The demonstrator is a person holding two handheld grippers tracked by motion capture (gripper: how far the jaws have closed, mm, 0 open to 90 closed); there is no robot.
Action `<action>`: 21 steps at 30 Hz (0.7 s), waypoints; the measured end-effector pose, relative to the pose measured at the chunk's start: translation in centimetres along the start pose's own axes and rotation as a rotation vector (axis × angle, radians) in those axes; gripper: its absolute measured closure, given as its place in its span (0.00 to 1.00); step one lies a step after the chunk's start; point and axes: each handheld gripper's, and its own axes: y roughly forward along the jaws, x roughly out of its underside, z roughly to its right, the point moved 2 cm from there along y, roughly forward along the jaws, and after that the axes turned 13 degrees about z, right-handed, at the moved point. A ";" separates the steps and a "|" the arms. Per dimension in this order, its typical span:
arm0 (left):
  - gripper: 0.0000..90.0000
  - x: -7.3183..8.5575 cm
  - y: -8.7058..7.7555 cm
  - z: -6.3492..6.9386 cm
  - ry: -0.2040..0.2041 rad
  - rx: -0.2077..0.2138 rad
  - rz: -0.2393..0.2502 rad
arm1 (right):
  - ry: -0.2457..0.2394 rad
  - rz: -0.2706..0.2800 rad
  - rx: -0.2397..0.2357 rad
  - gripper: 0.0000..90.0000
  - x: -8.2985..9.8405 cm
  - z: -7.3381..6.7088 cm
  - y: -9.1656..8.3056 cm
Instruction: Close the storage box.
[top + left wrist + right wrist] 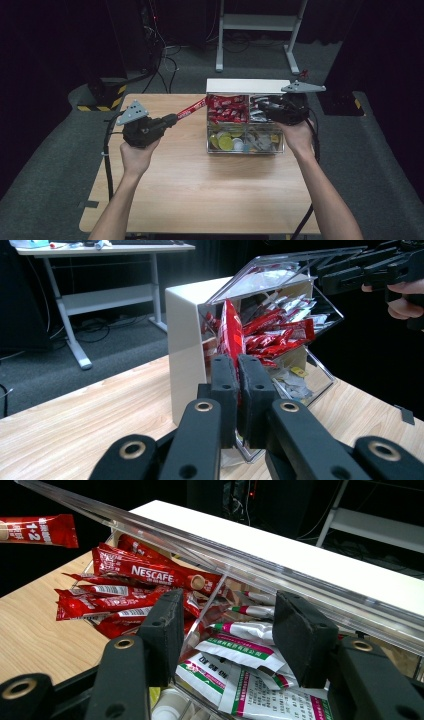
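Red sachet held clear of the box by the left tongs.

The left tongs [235,385] are clamped on a red sachet [191,109], held over the desk [200,190] just left of the box [245,116]. The right tongs [227,630] look narrow by the box's lid [240,562]; whether they grip it is hard to see. White sachets [235,650] lie beneath.

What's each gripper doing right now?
Left gripper: fingers shut on a red coffee stick.
Right gripper: fingers apart; whether they grip the clear lid cannot be told.
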 end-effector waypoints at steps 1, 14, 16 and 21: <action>0.96 0.0 -0.1 -0.1 -0.005 0.001 0.002 | 0.000 -0.001 -0.001 0.52 0.0 0.0 0.0; 0.96 0.4 -1.3 -0.9 -0.027 -0.021 0.017 | -0.001 0.001 -0.001 0.52 0.0 -0.1 0.0; 0.96 0.5 -1.5 -1.0 -0.027 -0.024 0.019 | 0.000 0.001 -0.001 0.52 0.0 -0.1 0.0; 0.96 0.9 -2.0 -1.3 -0.030 -0.041 0.022 | -0.001 0.001 -0.001 0.52 0.0 -0.1 -0.1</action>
